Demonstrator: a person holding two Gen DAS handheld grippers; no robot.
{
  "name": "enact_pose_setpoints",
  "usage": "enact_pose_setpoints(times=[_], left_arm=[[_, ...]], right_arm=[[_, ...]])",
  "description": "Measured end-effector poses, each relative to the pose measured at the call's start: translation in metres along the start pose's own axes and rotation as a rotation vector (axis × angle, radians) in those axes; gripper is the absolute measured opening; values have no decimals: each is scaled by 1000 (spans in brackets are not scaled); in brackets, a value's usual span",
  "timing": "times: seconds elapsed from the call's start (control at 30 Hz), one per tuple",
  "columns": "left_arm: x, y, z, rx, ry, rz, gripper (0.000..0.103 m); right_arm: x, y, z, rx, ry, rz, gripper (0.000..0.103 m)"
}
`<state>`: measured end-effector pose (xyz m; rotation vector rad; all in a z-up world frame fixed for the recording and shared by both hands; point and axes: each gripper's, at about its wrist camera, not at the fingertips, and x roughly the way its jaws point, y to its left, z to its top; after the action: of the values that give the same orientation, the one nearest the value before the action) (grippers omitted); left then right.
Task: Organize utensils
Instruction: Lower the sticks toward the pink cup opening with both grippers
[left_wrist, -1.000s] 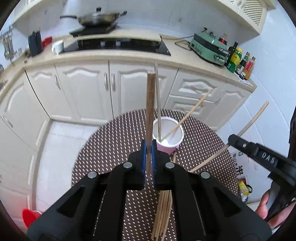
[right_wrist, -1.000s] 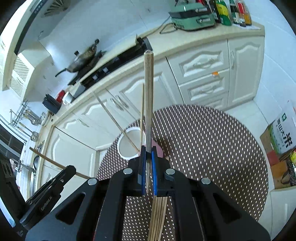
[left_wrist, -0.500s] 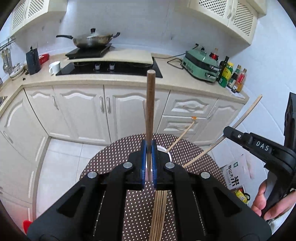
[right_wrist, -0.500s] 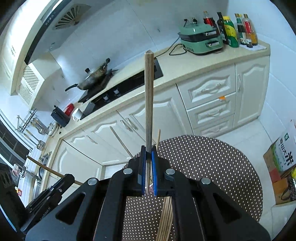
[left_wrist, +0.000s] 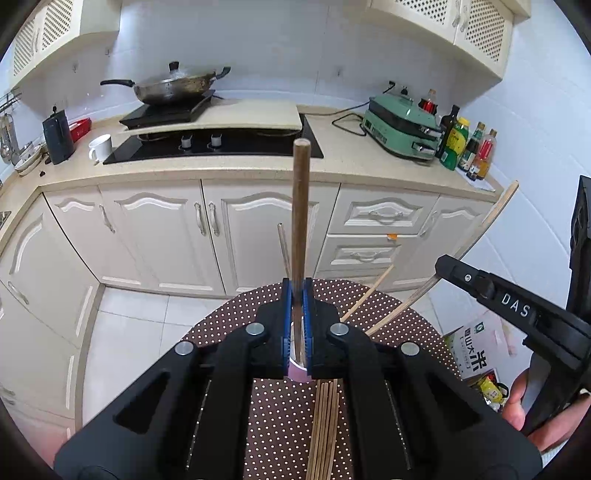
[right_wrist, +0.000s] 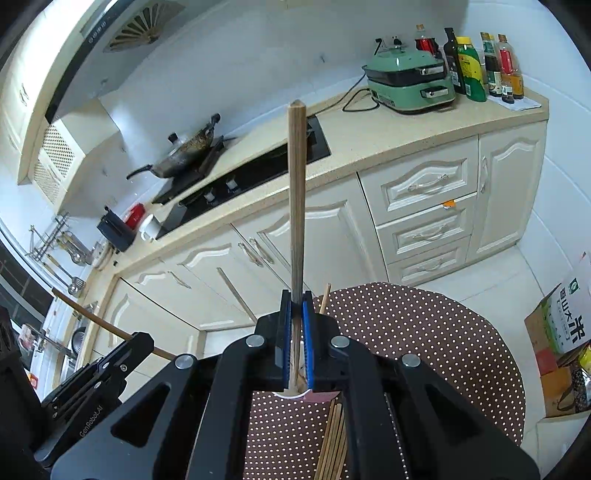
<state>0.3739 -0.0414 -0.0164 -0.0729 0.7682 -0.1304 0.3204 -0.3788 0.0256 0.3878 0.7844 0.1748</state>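
The left gripper (left_wrist: 296, 325) is squeezed tight on a dark brown chopstick (left_wrist: 300, 221) that sticks up past its tips. The right gripper (right_wrist: 296, 332) is squeezed tight on a lighter chopstick (right_wrist: 296, 206). Under both tools sits a pink cup (left_wrist: 298, 373), and more chopsticks (left_wrist: 324, 424) lie on the brown dotted table (left_wrist: 280, 417). Beyond are cream cupboards (left_wrist: 155, 225), a black stove (left_wrist: 214, 144) and a wok (left_wrist: 173, 86). A hand (left_wrist: 524, 410) holds the right tool, both tools tilted downward.

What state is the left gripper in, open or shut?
Shut. The left gripper has its blue pads clamped on a dark chopstick sticking up between them.
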Motion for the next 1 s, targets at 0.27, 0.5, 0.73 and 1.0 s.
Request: enact_pose_setpoints(times=[0.27, 0.5, 0.73, 1.0], left_arm=[[40, 3, -3, -9, 73, 12, 6], [71, 6, -11, -8, 138, 5, 6], [100, 11, -12, -30, 192, -11, 6], [123, 18, -15, -49, 233, -25, 6]], right_arm=[[36, -8, -9, 18, 76, -19, 5], [63, -21, -19, 70, 138, -34, 5], [87, -24, -23, 78, 182, -38, 5], [110, -24, -24, 80, 214, -38, 5]])
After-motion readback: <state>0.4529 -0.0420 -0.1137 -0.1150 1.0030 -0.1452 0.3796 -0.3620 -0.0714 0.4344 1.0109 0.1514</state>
